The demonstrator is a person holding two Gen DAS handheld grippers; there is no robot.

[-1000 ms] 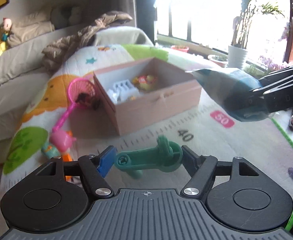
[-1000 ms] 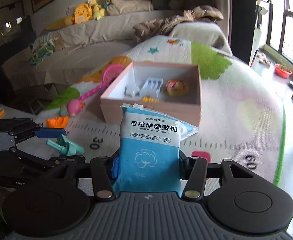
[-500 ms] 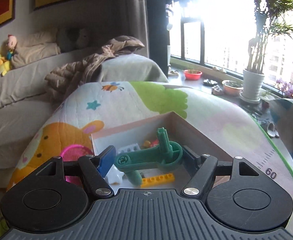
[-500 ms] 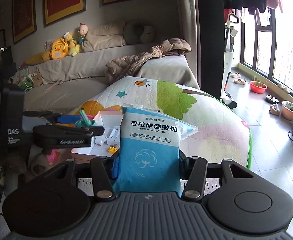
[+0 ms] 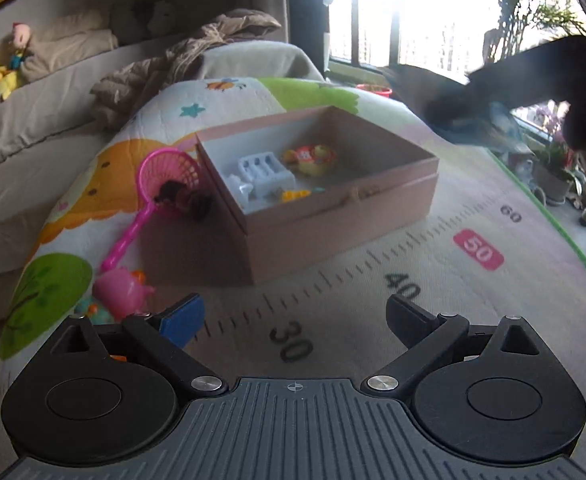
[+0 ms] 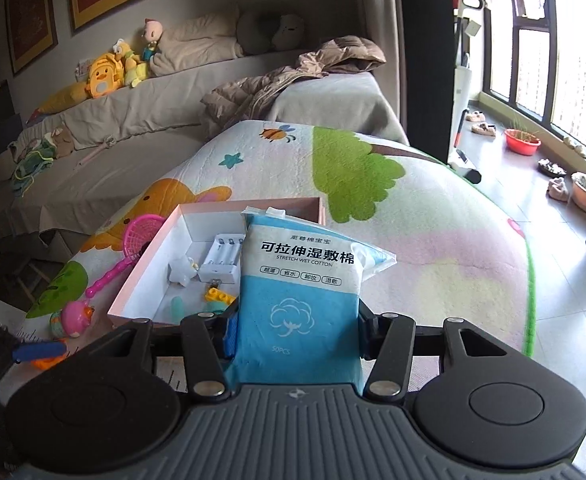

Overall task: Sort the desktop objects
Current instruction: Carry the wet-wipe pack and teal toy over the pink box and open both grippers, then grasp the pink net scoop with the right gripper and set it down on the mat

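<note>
The play mat [image 6: 433,232] spreads over the whole surface, and the pink box [image 5: 333,220] sits open in its middle with a few small toys already inside. Above its near edge the right gripper [image 6: 297,332] is clamped on a blue pack of wet cotton pads [image 6: 301,300], gripped low across its width. It looks light, soft and slippery in its film, so a hold near the middle should keep it from flopping. The left gripper [image 5: 293,316] is spreading its jaws, nothing between them.
</note>
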